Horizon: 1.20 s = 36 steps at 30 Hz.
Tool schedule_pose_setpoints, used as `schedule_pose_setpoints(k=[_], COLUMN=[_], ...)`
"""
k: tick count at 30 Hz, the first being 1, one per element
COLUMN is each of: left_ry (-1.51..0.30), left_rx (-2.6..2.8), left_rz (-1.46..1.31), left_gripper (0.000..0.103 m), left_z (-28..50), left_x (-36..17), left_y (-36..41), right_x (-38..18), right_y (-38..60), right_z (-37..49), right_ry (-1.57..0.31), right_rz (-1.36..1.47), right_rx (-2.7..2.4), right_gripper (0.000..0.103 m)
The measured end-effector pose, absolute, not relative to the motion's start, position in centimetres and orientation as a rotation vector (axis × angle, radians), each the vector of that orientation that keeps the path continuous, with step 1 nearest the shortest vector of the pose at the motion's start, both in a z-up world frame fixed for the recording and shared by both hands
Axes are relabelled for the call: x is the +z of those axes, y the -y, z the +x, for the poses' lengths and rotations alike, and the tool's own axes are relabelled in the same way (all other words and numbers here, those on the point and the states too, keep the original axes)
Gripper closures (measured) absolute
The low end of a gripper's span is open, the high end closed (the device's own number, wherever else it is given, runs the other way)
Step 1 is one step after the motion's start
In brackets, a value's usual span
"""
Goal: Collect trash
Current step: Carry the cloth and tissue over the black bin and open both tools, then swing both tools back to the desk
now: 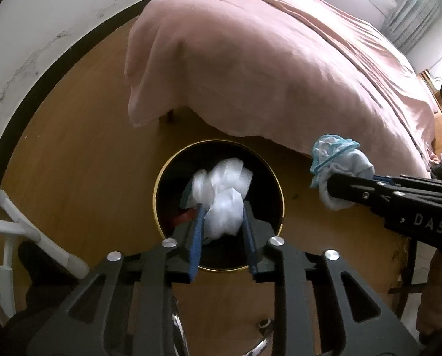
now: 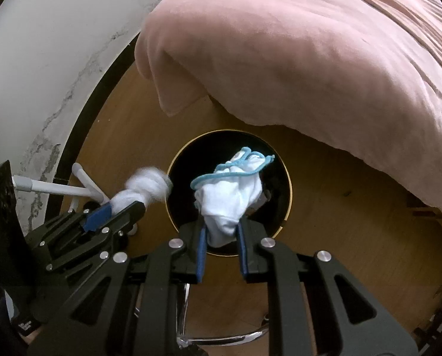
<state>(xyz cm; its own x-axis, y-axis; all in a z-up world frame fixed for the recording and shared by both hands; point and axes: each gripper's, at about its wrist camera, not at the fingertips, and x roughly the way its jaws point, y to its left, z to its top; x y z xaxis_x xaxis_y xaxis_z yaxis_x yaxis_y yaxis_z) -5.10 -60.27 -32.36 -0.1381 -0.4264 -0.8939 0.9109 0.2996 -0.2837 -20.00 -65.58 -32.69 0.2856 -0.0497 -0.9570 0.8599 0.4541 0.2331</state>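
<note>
A round black bin with a gold rim [image 1: 158, 195] [image 2: 289, 195] stands on the wooden floor beside the bed. My left gripper [image 1: 223, 207] is shut on a crumpled white plastic wad [image 1: 225, 190] and holds it over the bin's mouth; it also shows at the left of the right wrist view [image 2: 145, 185]. My right gripper [image 2: 221, 222] is shut on a white cloth piece with a light-blue elastic edge [image 2: 233, 190], held over the bin. In the left wrist view that gripper [image 1: 333, 184] and the cloth piece [image 1: 336, 154] are right of the bin. Something red [image 1: 184, 216] lies inside the bin.
A bed under a pink cover [image 1: 280, 59] [image 2: 310, 44] overhangs just behind the bin. A white wall with a dark skirting [image 1: 28, 44] runs on the left. A white rack frame [image 1: 16, 222] [image 2: 66, 190] stands at the left. Chrome chair legs [image 2: 227, 338] are below.
</note>
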Motion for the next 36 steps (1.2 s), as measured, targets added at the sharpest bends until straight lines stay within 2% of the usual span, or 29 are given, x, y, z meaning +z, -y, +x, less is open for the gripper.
schedule_pose_setpoints(k=[1, 3, 11, 13, 15, 23, 27, 29, 31, 36], left_ry=[-1.204, -1.199, -1.196, -1.195, -1.195, -1.159, -1.094, -1.07, -1.028, -0.866], left_rx=[-1.25, -1.245, -1.234, -1.234, -1.234, -1.241, -1.283, -1.3, -1.309, -1.297], left_rz=[0.529, 0.52, 0.502, 0.498, 0.496, 0.472, 0.472, 0.461, 0.436, 0.414], left_gripper=[0.066, 0.056, 0.052, 0.051, 0.048, 0.039, 0.027, 0.025, 0.019, 0.011], left_z=[-5.0, -4.8, -4.5, -4.5, -4.5, -4.6, -5.5, -5.6, -5.4, -3.9], left_x=[-32.3, -32.1, -31.7, -31.6, -31.5, -29.9, -26.7, -24.4, -21.0, -11.4], left_y=[60.3, 60.1, 59.7, 59.6, 59.4, 58.5, 57.1, 56.1, 54.7, 48.7], right_x=[-32.7, -32.7, -32.8, -32.8, -32.5, -30.9, -28.8, -27.2, -25.3, -18.1], right_y=[65.6, 65.7, 66.2, 66.2, 66.2, 66.2, 66.3, 66.2, 65.9, 62.9], right_z=[-20.0, -19.9, -19.9, -19.9, -20.0, -20.2, -20.6, -20.8, -20.8, -18.6], right_ry=[-1.116, -1.117, -1.114, -1.106, -1.091, -1.049, -1.008, -0.985, -0.961, -0.845], right_rz=[0.907, 0.908, 0.923, 0.928, 0.919, 0.887, 0.837, 0.798, 0.758, 0.64], right_rx=[-0.734, -0.73, -0.727, -0.73, -0.743, -0.765, -0.801, -0.83, -0.851, -0.812], right_gripper=[0.086, 0.086, 0.084, 0.072, 0.046, 0.045, 0.043, 0.042, 0.042, 0.036])
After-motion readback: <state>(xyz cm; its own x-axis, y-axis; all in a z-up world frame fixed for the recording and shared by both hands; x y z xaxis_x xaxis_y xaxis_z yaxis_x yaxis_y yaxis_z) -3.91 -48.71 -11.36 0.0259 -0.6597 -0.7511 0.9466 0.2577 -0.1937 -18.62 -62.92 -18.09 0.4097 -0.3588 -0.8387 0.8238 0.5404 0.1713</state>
